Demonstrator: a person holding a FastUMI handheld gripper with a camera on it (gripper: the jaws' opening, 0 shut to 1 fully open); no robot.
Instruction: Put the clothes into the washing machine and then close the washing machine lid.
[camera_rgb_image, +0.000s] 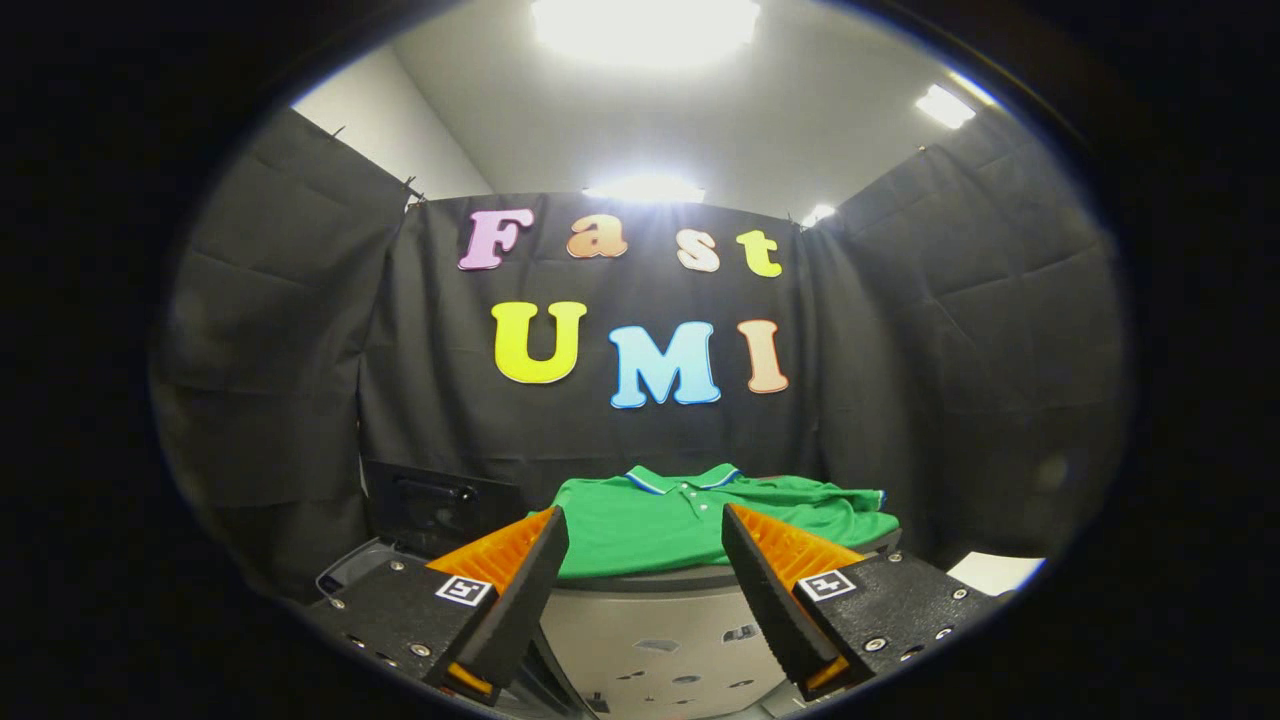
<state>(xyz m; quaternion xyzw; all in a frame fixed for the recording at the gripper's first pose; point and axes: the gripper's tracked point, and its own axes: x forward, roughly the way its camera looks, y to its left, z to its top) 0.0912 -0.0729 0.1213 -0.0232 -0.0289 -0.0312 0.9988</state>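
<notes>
1. The gripper (645, 535) has its two fingers spread wide apart, with nothing between them and neither touching anything.
2. Just beyond the fingertips, in the gap between them, lies a bright green polo shirt with a blue-and-white trimmed collar (690, 510), spread flat and folded.
3. The shirt rests on the dark rounded top edge of a pale grey washing machine (660, 620), whose perforated drum wall shows below, between the fingers.
4. Left of the shirt, behind the left finger, a dark glossy raised lid (440, 505) stands upright.
5. A white flat sheet-like thing (995, 572) sits beyond the right finger, too cut off to identify.
</notes>
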